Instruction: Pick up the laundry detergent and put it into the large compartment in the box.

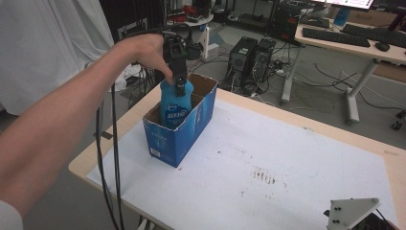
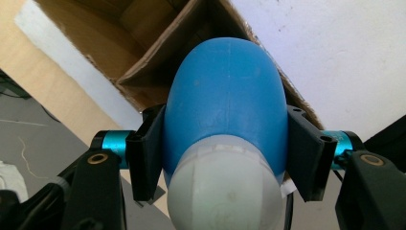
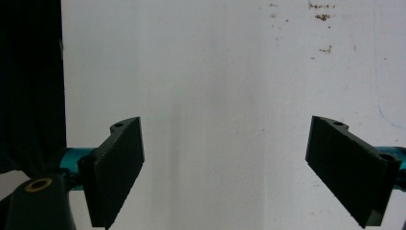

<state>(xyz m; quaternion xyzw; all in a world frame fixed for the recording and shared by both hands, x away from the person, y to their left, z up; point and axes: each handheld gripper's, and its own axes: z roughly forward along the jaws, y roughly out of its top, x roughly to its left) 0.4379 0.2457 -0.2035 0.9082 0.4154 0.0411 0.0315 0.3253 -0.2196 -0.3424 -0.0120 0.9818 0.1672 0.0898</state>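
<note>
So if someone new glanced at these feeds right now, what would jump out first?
Probably the blue bottle standing in the open blue cardboard box near the table's far left corner, with the left gripper clamped on its upper part. Next, the right gripper, jaws wide apart over the white sheet, holding nothing; its grey plate shows at the high view's bottom right.

The open blue cardboard box (image 1: 181, 136) hides the lower half of the blue plastic bottle (image 1: 174, 105) in my left tongs (image 1: 179, 86). My right tongs (image 1: 356, 215) are cut off at the near right edge.
</note>
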